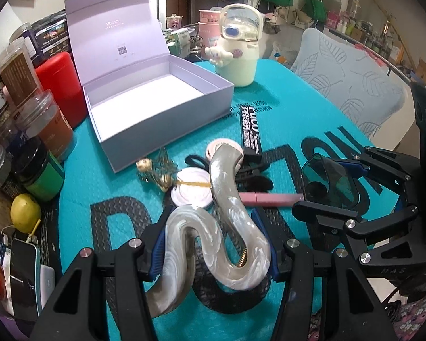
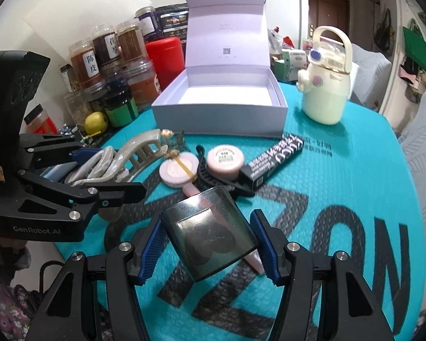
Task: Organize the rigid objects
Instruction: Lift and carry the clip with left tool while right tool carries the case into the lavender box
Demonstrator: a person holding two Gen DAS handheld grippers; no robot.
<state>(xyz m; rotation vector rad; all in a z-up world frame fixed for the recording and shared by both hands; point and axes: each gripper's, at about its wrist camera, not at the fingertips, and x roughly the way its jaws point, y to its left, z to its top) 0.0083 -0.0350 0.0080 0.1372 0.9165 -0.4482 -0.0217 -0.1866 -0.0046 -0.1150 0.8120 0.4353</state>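
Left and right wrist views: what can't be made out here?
- Pink tube: its far end is behind the dark case in both views.
- Black clip: mostly covered by the round compacts.
- White box: lid print too small to read.

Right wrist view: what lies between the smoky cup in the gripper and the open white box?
Two round pink compacts, a black hair clip and a pink tube's end on the teal mat.
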